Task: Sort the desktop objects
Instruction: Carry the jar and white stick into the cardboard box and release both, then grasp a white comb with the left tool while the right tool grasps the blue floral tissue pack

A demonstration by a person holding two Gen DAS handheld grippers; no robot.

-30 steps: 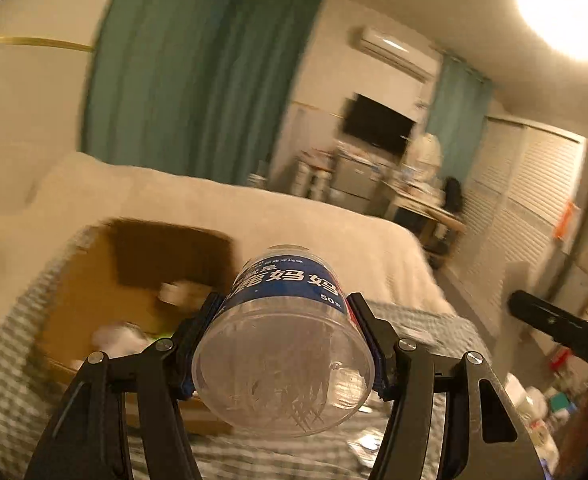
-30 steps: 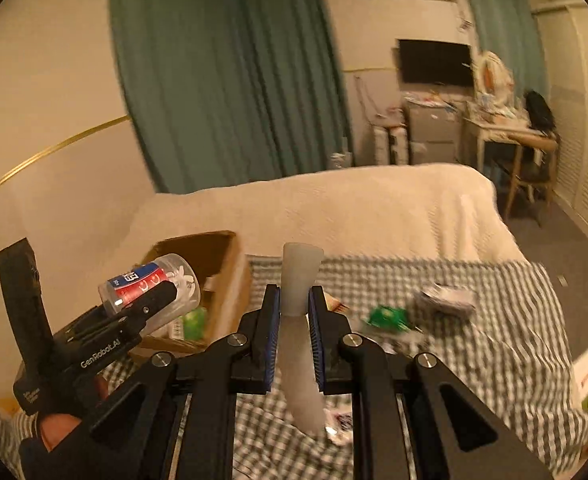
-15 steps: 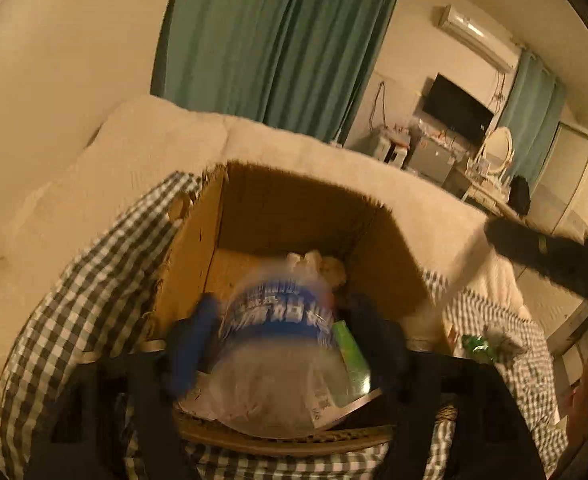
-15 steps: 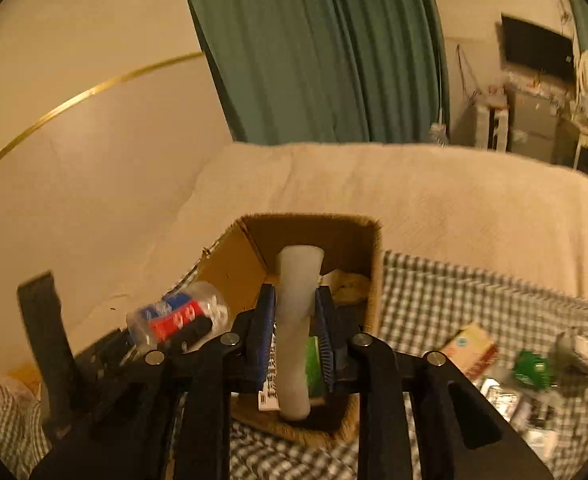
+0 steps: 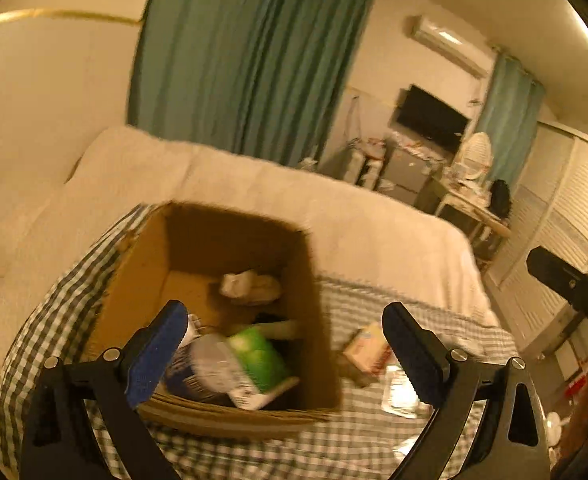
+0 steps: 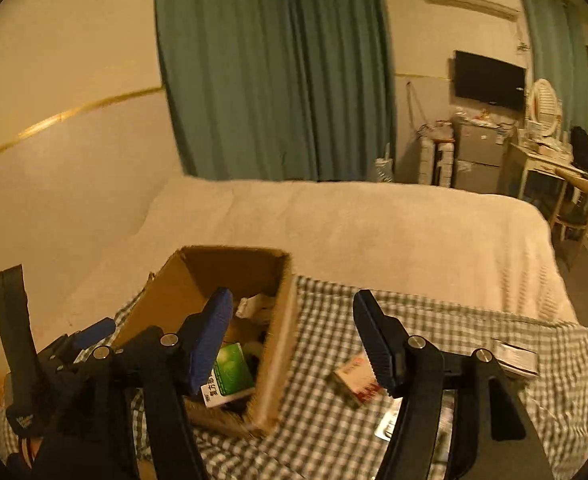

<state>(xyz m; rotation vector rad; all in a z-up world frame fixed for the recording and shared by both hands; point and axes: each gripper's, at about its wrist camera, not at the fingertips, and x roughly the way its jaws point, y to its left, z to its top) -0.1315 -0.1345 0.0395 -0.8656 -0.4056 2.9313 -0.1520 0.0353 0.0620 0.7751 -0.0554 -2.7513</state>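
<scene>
Both tools spread wide, nothing pinched: left gripper (image 5: 283,344) above the near rim of the cardboard box (image 5: 314,320), right gripper (image 6: 294,336) over the box's right wall. Already in the box: clear plastic jar (image 5: 213,364) lying on its side at 7 o'clock of the interior, green-and-white box (image 5: 259,360) touching it on the right, pale tube (image 5: 279,328) just behind, crumpled tissue (image 5: 249,284) at 12 o'clock by the far wall. Still out on the checked cloth (image 5: 334,448): small red-and-white carton (image 6: 356,380) at 3 o'clock of the box, just beside its wall; foil blister pack (image 5: 400,396) near it toward 4 o'clock; white packet (image 6: 514,356) well apart toward the cloth's right edge. Carton probably light, stiff, easily dented, so best pinched across the two long flat faces, mid-length. Blister pack likely thin, slippery, lying flat, hard to get under; edge grab or slide to a fold of cloth advised. Left wrist view alone shows jar, tube and blister detail, with only a dark part of the other tool at 3 o'clock. Right wrist view alone shows the white packet and the left tool at 8 o'clock; jar hidden there behind the blue pad (image 6: 209,340).
</scene>
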